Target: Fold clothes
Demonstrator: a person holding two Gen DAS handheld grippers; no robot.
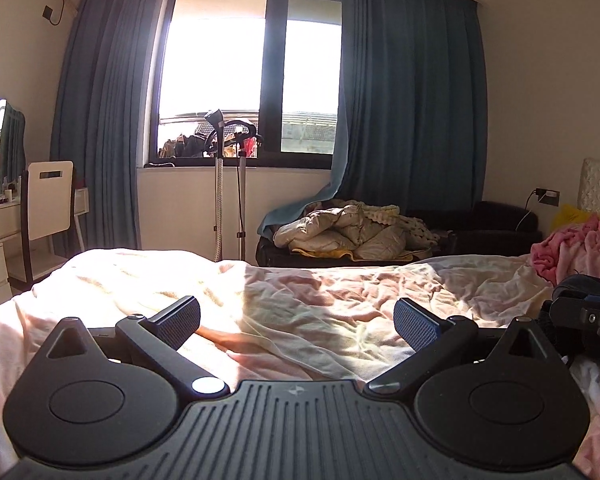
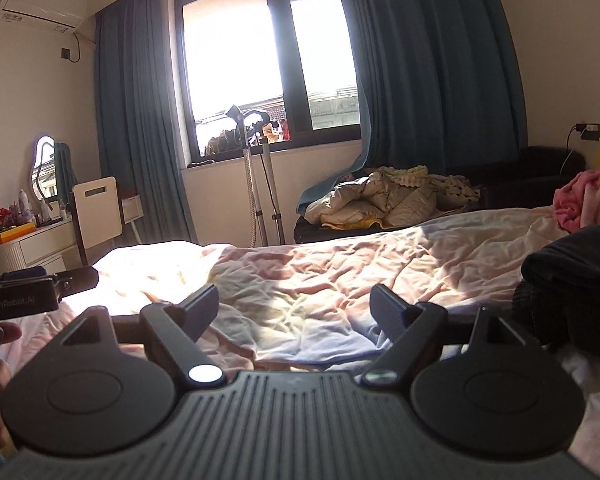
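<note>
A dark garment (image 2: 572, 280) lies bunched on the bed at the right edge of the right wrist view; it also shows behind the other gripper in the left wrist view (image 1: 580, 280). My left gripper (image 1: 298, 322) is open and empty, low over the wrinkled pale pink bed sheet (image 1: 340, 288). My right gripper (image 2: 294, 312) is open and empty over the same sheet (image 2: 320, 272), left of the dark garment. The right gripper's body (image 1: 588, 316) shows at the right of the left wrist view, and the left gripper's body (image 2: 20, 292) at the left of the right wrist view.
A pink blanket (image 1: 572, 248) lies at the bed's far right. A beige quilt (image 1: 348, 228) is heaped on a dark sofa beyond the bed. A garment steamer stand (image 1: 228, 184) stands by the window. A white chair (image 1: 48, 208) and dresser stand at left.
</note>
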